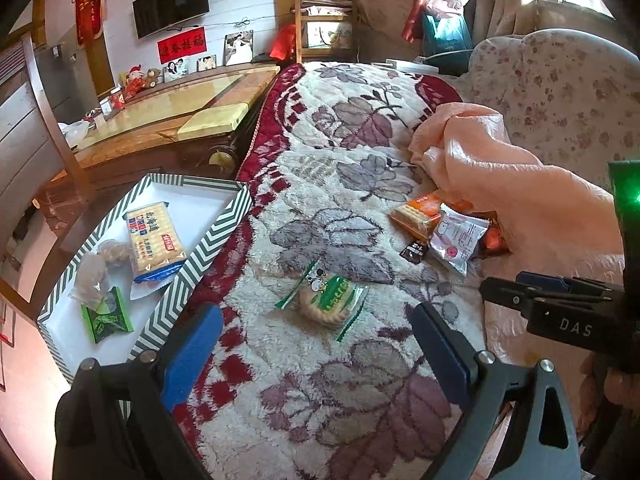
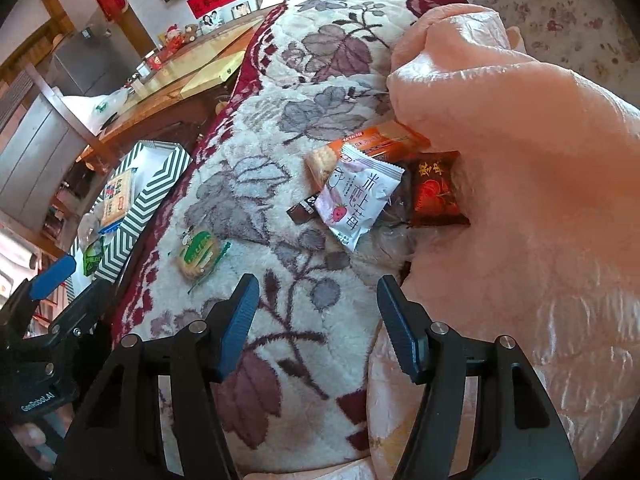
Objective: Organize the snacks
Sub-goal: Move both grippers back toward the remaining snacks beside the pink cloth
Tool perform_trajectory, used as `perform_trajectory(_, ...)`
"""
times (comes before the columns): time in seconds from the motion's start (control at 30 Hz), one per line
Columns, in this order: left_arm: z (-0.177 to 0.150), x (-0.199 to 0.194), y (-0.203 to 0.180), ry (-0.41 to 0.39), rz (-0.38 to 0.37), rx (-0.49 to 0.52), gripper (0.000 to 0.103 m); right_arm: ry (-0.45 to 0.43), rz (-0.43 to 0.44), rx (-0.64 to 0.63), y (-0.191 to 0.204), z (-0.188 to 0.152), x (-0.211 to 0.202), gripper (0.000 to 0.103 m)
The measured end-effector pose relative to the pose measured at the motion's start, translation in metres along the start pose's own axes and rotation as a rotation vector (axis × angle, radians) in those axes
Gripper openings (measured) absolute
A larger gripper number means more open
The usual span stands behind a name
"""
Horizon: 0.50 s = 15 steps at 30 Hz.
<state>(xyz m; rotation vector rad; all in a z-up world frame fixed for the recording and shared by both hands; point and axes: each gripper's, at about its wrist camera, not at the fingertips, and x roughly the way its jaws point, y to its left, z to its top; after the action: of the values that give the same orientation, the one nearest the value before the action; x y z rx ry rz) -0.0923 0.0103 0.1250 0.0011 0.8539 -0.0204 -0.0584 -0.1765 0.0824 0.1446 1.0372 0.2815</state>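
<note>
Floral blanket (image 2: 304, 312), right claw (image 2: 316, 308) half-open, empty

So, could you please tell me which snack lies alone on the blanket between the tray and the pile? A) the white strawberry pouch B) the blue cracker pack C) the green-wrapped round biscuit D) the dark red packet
C: the green-wrapped round biscuit lies by itself on the blanket, apart from the tray and the pile.

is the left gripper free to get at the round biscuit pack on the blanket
Probably yes: the left gripper is open and empty, and the round biscuit pack lies alone on the blanket just ahead, nothing over it.
</note>
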Motion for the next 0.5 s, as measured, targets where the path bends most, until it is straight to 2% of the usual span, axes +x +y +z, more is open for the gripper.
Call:
perform_trajectory(0.33,-0.003,0.008,-0.004,0.016,-0.021,-0.001,0.097,-0.013,-0.019,0.023,-0.009,0.004,0.007,0.063)
perform_trajectory(0.5,-0.009,0.018,0.001,0.037,-0.033,-0.017,0.097,-0.035,-0.1,0.019,-0.015,0.015,0.021,0.069)
